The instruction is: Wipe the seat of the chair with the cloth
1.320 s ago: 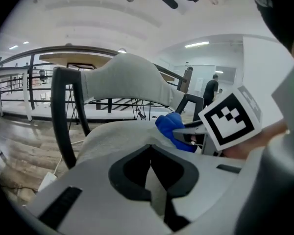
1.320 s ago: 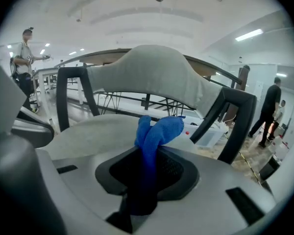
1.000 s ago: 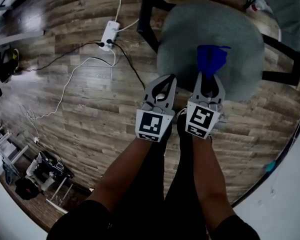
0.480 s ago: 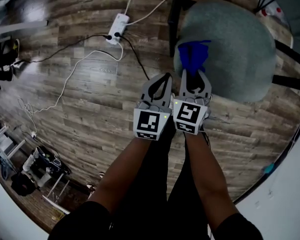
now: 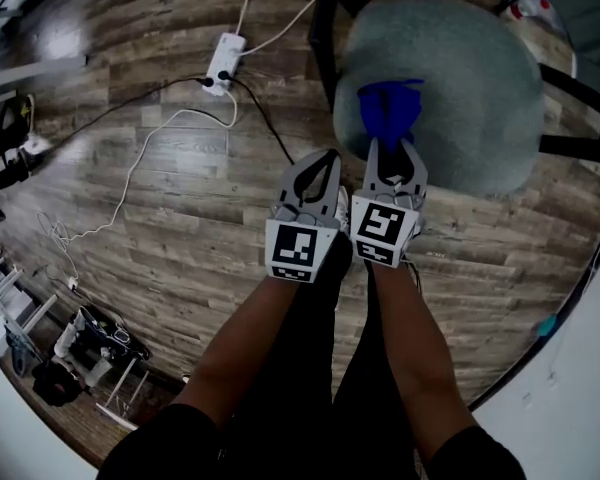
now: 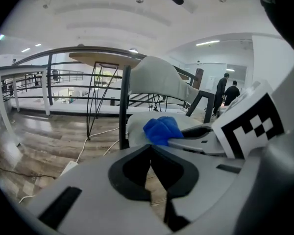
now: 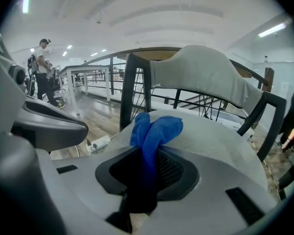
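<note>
The chair has a round grey padded seat [image 5: 460,78] and a grey backrest [image 7: 206,77] on a black frame. A bunched blue cloth [image 5: 385,113] lies on the seat's left front part, pinched by my right gripper [image 5: 393,150], which is shut on it. In the right gripper view the cloth [image 7: 154,131] rises from between the jaws over the seat [image 7: 225,141]. My left gripper [image 5: 327,156] hangs shut and holding nothing just left of the right one, off the seat's edge above the floor. The left gripper view shows the cloth [image 6: 161,129] ahead and to the right.
A white power strip [image 5: 223,65] and black and white cables [image 5: 145,153] lie on the wooden floor left of the chair. Racks and gear [image 5: 80,343] stand at lower left. A table with thin black legs [image 6: 95,99] stands behind the chair. People [image 6: 230,94] stand far off.
My right gripper has drawn the cloth from the seat's middle front toward its left side. The left gripper stayed shut beside it.
</note>
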A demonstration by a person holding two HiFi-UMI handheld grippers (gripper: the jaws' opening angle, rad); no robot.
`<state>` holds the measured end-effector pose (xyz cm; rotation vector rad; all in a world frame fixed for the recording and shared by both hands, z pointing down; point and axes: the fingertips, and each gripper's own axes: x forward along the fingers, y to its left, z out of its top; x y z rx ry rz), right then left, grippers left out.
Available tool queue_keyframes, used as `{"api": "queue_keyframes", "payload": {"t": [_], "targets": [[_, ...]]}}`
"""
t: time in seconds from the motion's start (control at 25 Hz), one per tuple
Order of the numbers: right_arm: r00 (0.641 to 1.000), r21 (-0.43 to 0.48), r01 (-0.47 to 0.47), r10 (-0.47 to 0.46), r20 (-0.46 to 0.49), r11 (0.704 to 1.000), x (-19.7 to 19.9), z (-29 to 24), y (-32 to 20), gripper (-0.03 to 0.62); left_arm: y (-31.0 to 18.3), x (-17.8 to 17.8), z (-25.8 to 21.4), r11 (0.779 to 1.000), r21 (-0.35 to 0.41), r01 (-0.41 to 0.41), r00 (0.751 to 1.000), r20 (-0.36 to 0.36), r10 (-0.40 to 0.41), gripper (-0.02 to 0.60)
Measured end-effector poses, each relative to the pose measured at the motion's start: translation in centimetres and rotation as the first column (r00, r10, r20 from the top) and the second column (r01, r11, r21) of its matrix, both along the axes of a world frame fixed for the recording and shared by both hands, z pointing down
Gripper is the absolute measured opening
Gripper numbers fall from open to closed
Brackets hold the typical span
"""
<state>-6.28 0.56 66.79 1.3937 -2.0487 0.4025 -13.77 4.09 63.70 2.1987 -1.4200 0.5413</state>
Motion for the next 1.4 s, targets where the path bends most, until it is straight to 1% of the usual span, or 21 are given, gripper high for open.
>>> {"api": "queue_keyframes", "payload": {"t": [0.2, 0.32, 0.52, 0.88, 1.12, 1.4], "targets": [[0.999, 0.013, -0.054, 0.054, -0.006, 0.998, 2.8, 0.0, 0.0, 0.097, 0.1, 2.1, 0.3, 0.999, -0.004, -0.054, 0.998, 0.013, 0.054, 0.008], [0.997, 0.017, -0.077, 0.078, -0.021, 0.997, 4.5, -0.1, 0.0, 0.097, 0.0, 3.5, 0.3, 0.997, -0.013, -0.081, 0.997, 0.008, 0.082, 0.008], [0.991, 0.013, -0.134, 0.134, -0.019, 0.991, 7.7, -0.1, -0.2, 0.097, -0.3, 6.5, 0.4, 0.992, -0.017, -0.126, 0.992, -0.005, 0.126, 0.008], [0.977, 0.019, -0.209, 0.209, -0.030, 0.978, 13.7, -0.2, 0.4, 0.097, -0.5, 11.7, 0.6, 0.976, -0.029, -0.217, 0.976, -0.005, 0.217, 0.008], [0.969, 0.029, -0.239, 0.241, -0.061, 0.971, 17.6, -0.1, 1.0, 0.097, -1.3, 14.5, 0.4, 0.964, -0.021, -0.264, 0.965, -0.012, 0.264, 0.008], [0.954, 0.023, -0.294, 0.295, -0.057, 0.956, 21.7, 0.0, 1.1, 0.097, -2.4, 17.1, -0.1, 0.950, -0.012, -0.310, 0.951, -0.009, 0.310, 0.008]]}}
